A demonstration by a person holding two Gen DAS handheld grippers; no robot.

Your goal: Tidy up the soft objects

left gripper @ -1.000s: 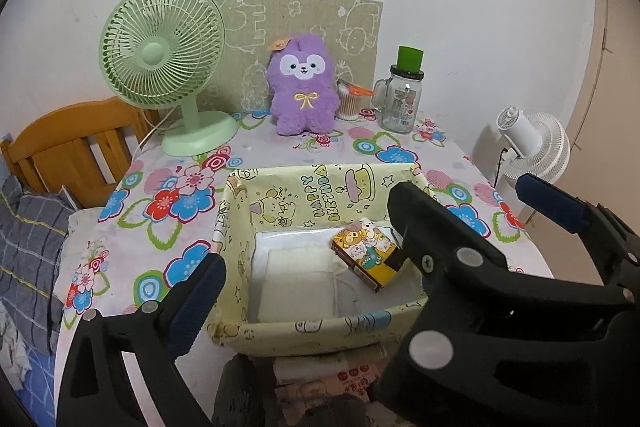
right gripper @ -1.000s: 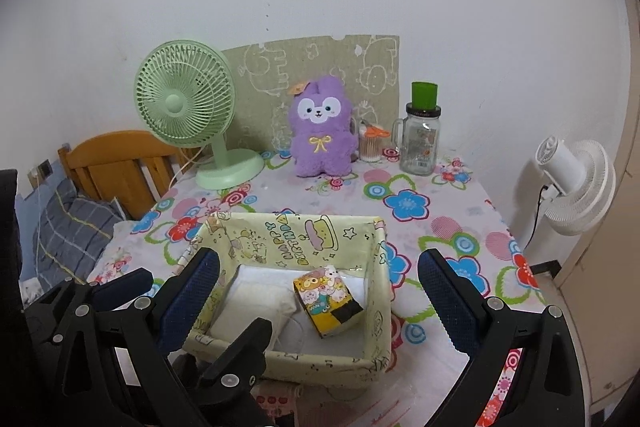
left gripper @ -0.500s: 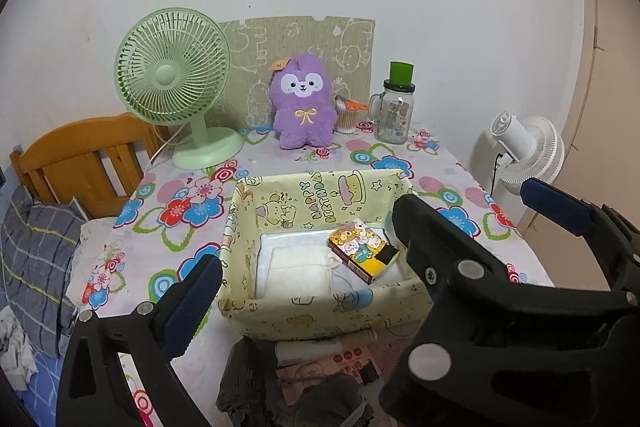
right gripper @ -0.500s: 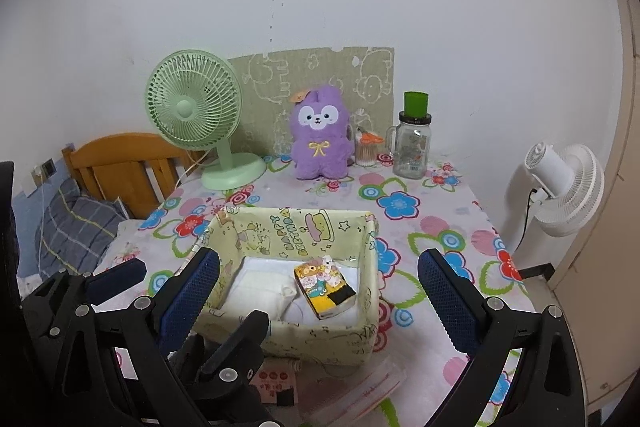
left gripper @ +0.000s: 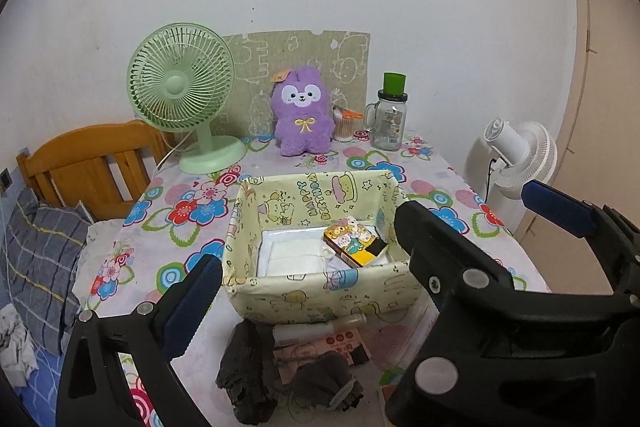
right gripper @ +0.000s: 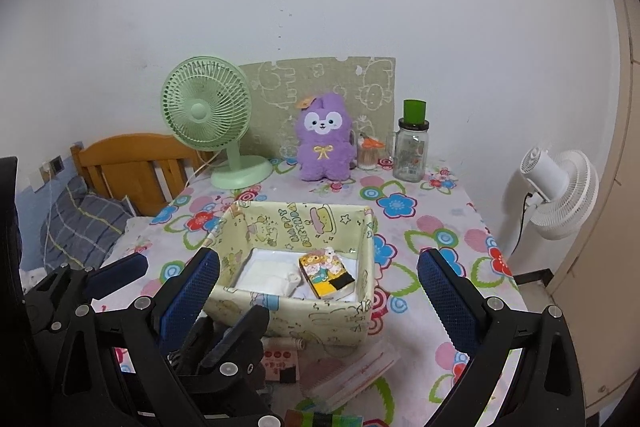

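A yellow cartoon-print fabric box (left gripper: 320, 291) (right gripper: 320, 311) stands mid-table. Inside lie a folded white cloth (left gripper: 292, 255) and a small yellow cartoon pack (left gripper: 354, 241). In front of the box sit a black bundled cloth (left gripper: 248, 375), a grey sock (left gripper: 324, 383) and flat packets (left gripper: 320, 341). A purple plush (left gripper: 304, 119) (right gripper: 324, 139) sits upright at the back. My left gripper (left gripper: 320, 265) and right gripper (right gripper: 318, 267) hover side by side before the box, both open and holding nothing. The right gripper's black finger (left gripper: 440, 259) covers the left gripper's right finger.
At the back stand a green fan (left gripper: 180, 91), a glass jar with a green lid (left gripper: 390, 123) and a swab pot (left gripper: 344, 125). A white fan (left gripper: 520, 155) stands off the table's right edge. A wooden headboard (left gripper: 88, 163) and pillow are left.
Both grippers have drawn back from the box and risen a little. The cloths and packets in front of the box have come into view. Both stay open.
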